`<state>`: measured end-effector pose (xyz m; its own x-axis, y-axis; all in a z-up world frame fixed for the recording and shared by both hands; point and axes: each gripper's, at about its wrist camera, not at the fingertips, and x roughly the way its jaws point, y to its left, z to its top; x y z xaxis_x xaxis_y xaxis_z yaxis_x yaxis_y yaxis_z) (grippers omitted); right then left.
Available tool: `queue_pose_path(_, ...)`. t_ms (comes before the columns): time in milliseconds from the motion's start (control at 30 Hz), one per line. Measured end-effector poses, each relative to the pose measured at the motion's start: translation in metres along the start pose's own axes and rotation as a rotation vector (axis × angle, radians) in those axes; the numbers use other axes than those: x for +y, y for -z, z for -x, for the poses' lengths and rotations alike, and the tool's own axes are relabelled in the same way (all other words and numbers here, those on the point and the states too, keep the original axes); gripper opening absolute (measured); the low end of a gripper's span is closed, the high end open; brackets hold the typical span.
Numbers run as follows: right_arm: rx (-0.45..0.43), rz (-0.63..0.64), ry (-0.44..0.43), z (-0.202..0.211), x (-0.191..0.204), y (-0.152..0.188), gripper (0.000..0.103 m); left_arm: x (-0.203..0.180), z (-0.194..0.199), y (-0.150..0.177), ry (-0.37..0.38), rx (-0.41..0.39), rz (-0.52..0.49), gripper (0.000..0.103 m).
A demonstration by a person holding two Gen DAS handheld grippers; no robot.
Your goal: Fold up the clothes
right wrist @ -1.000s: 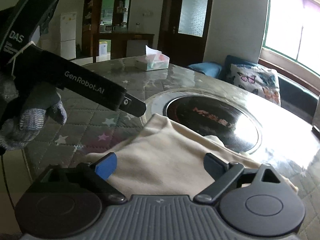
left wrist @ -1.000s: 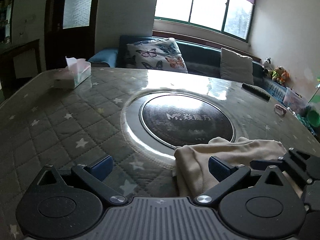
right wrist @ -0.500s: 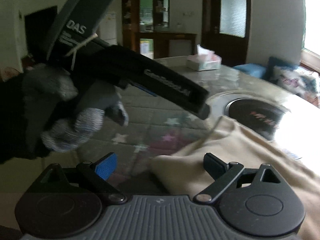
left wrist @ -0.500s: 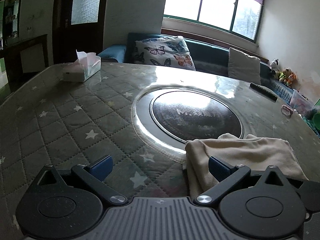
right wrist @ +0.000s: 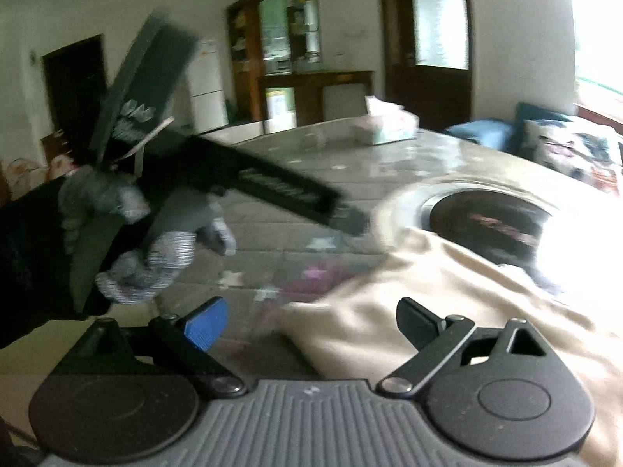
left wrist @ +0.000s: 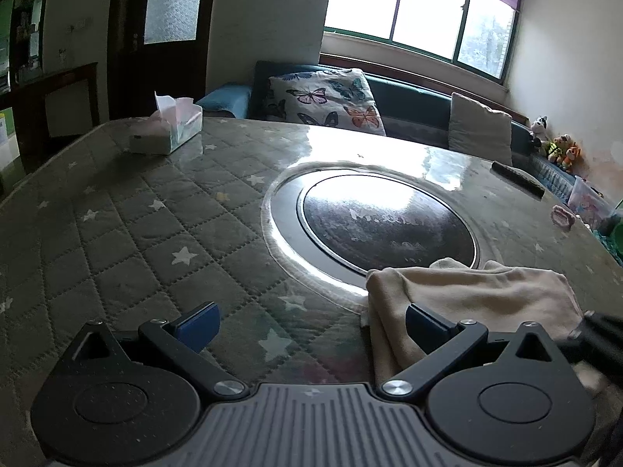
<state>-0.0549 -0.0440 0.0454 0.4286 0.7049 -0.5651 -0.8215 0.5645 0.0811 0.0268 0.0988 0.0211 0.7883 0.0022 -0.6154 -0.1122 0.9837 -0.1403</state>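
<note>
Clothes: beige garment [left wrist: 471, 292] lies part-folded; both grippers' fingers spread, holding nothing. Next likely calls for pinching its near-left edge.

Cream soft-knit folded garment [left wrist: 479, 292], rumpled, lying flat on the quilted star-print table [left wrist: 128, 233], apparently overlapping the round inset's rim

Beige garment [left wrist: 479, 295]: soft matt cloth; table cover [left wrist: 128, 233]: glossy quilted.

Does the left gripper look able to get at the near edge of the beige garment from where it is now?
Probably yes. The left gripper is open, and the beige garment lies on the quilted table cover just ahead, its left edge beside the right finger. Nothing stands between them.
</note>
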Motion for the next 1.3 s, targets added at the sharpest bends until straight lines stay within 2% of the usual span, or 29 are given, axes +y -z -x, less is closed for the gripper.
queue_pose_path(300, -0.007, -0.275, 0.218, 0.035, -0.076, 0.033, 0.098, -0.016, -0.01, 0.005, 0.031, 0.026, -0.013, 0.103)
queue_pose_path(400, -0.013, -0.326, 0.233, 0.044, -0.088, 0.041, 0.098, -0.021, -0.013, 0.007, 0.034, 0.039, -0.024, 0.103)
queue_pose_path(767, -0.023, -0.349, 0.261, 0.053, -0.097, 0.05, 0.098, -0.033, -0.025, 0.012, 0.043, 0.077, -0.042, 0.103)
queue_pose_path(900, -0.021, -0.312, 0.269, 0.053, -0.09, 0.043, 0.098, -0.027, -0.03, 0.012, 0.03, 0.094, -0.038, 0.103)
queue_pose_path(1033, -0.009, -0.209, 0.275, 0.046, -0.075, 0.031, 0.098, -0.022, -0.03, 0.01, 0.027, 0.093, -0.025, 0.103)
queue_pose_path(1300, 0.042, 0.008, 0.212, 0.015, -0.034, 0.01, 0.098, -0.006, -0.021, 0.001, 0.033, 0.071, 0.035, 0.103)
